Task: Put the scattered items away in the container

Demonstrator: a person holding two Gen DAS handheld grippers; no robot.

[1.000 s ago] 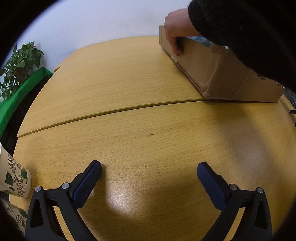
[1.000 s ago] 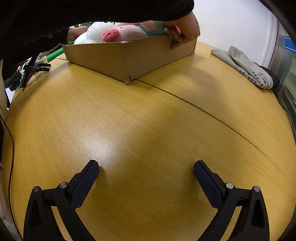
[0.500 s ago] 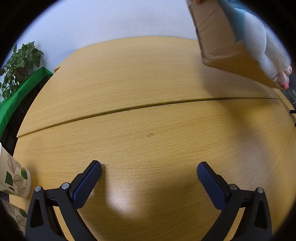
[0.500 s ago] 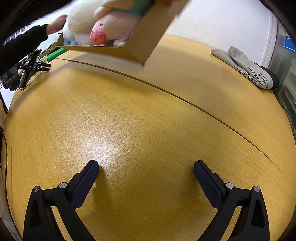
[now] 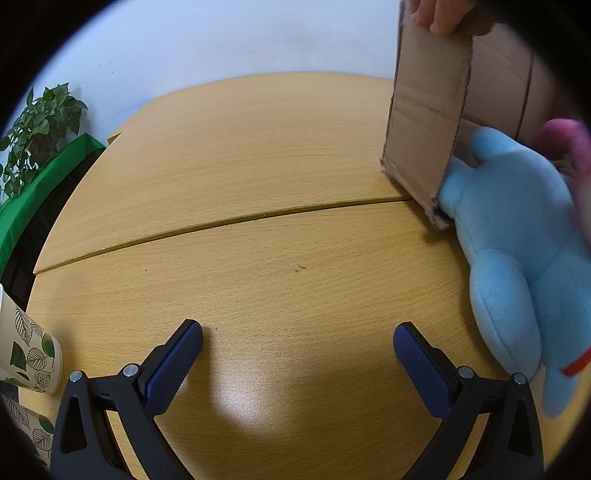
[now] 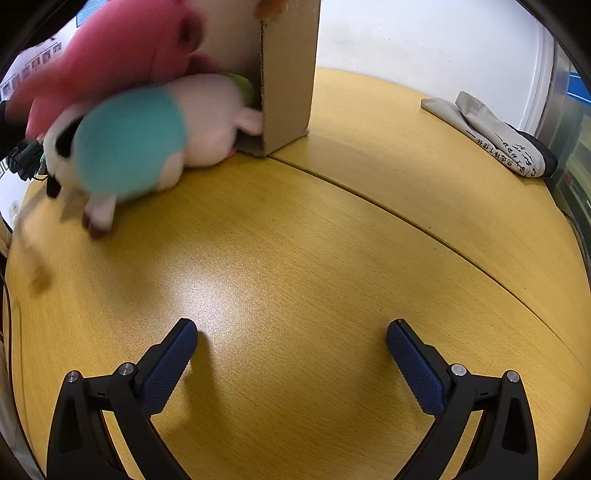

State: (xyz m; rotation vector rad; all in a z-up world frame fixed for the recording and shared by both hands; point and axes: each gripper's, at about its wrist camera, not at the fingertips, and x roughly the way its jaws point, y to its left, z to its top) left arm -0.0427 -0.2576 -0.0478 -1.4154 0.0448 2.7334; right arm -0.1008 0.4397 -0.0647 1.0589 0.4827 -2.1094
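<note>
Black gripper [image 5: 297, 345] frames, textured blue pads [image 5: 173, 365], silver screws

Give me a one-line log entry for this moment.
phase: setup | cardboard box: tipped by hand | plush toys: spilling onto table | left gripper: open | right gripper: open

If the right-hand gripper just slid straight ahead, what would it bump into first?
Probably nothing soon: ahead of the right gripper lies bare table. The cardboard box stands farther on, roughly in line; depth is unclear.

Leaf-print paper cup [image 5: 27, 354], potted plant [image 5: 40, 122], grey folded cloth [image 6: 491, 138] rest around.
</note>
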